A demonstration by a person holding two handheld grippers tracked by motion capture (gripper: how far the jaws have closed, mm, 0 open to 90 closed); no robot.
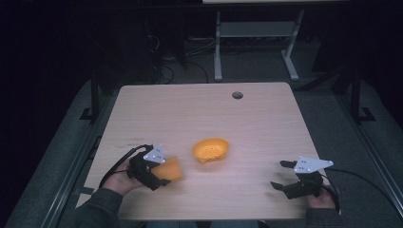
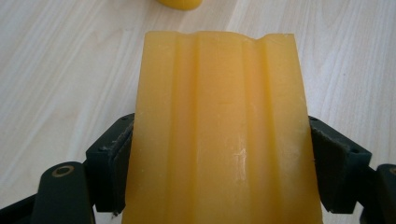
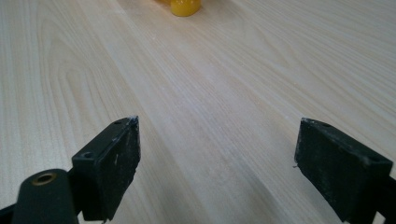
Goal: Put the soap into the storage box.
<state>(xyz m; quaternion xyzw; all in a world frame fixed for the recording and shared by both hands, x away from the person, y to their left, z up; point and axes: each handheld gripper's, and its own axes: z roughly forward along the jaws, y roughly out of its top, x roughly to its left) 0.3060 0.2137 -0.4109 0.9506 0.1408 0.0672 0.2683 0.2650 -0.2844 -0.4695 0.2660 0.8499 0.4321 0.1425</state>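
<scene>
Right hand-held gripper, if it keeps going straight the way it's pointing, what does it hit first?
Bare table at first: the right hand-held gripper is open and empty. Farther along that line sits the orange bowl, probably the first thing it would meet, though the bowl lies slightly left of centre.

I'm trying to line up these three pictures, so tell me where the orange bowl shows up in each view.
High view: the bowl sits near the table's middle, just right of the left gripper and its orange block.
Left gripper view: a sliver of the bowl at the top edge, beyond the block.
Right gripper view: the bowl at the top edge, left of centre, far beyond the open jaws.
Shared landmark: the pale wood table.
</scene>
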